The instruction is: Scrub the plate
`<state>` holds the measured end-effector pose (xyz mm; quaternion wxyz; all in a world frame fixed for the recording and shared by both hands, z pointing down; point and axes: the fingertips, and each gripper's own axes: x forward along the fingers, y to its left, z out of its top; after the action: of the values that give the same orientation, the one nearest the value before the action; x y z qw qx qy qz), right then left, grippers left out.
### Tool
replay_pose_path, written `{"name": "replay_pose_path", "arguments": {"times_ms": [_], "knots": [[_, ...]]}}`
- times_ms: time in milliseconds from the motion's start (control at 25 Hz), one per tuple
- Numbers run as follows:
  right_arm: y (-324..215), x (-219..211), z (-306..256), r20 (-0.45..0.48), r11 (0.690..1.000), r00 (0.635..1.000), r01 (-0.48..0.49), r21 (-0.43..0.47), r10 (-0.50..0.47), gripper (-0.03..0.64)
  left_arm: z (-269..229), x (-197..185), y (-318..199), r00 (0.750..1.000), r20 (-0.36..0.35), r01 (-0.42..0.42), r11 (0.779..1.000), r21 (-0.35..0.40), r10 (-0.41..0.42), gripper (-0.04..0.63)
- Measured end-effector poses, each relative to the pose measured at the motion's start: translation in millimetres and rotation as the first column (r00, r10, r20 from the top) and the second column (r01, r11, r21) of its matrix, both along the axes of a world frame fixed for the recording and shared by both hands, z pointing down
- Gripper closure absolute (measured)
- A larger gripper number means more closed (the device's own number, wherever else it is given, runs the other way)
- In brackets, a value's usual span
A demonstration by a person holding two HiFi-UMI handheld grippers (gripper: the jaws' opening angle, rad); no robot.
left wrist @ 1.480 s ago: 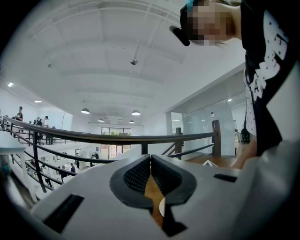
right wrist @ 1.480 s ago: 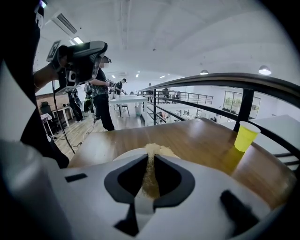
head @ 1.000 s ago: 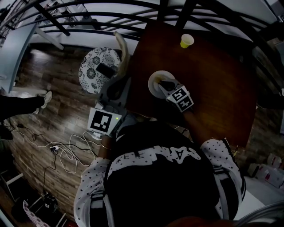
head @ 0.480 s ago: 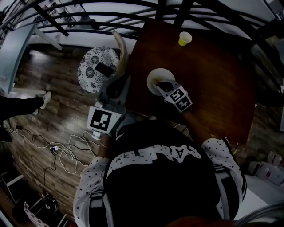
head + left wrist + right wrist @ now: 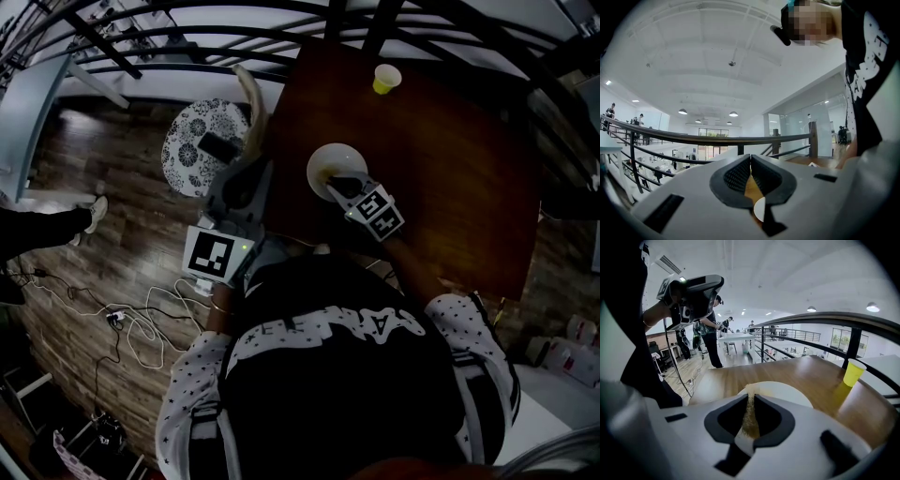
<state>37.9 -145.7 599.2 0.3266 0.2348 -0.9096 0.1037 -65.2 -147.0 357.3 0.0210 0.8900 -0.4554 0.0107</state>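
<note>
A white plate (image 5: 326, 161) lies on the dark wooden table (image 5: 441, 178); the right gripper view shows the plate (image 5: 787, 392) just beyond the jaws. My right gripper (image 5: 347, 182) (image 5: 751, 409) is over the plate's near side, shut on a thin yellowish scouring pad (image 5: 750, 416) whose far edge reaches the plate. My left gripper (image 5: 251, 157) (image 5: 751, 177) is off the table's left edge, pointing up and away, shut on a thin tan strip (image 5: 751, 192) that curves away past its jaws as the tan strip (image 5: 253, 94) in the head view.
A yellow cup (image 5: 385, 79) (image 5: 853, 371) stands at the table's far edge, near a dark railing (image 5: 820, 317). A round patterned stool (image 5: 192, 141) with a dark flat object on it stands left of the table. Cables (image 5: 141, 319) lie on the wood floor.
The whole head view has slid slightly up and left. My right gripper stays on the plate's near side; the left gripper holds its place.
</note>
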Motion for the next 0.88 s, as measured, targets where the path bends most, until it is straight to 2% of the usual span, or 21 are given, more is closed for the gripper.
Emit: {"name": "replay_pose_path", "arguments": {"times_ms": [640,880], "knots": [[-8,2,-9,0.029,0.999,0.999,-0.043,0.030,0.042,0.568,0,0,3,1.000,0.000,0.003,1.000,0.000,-0.003,0.580],[-5,-1,-10,0.035,0.999,0.999,-0.032,0.025,0.031,0.568,1,2,2,1.000,-0.001,0.001,1.000,0.001,-0.001,0.580]]}}
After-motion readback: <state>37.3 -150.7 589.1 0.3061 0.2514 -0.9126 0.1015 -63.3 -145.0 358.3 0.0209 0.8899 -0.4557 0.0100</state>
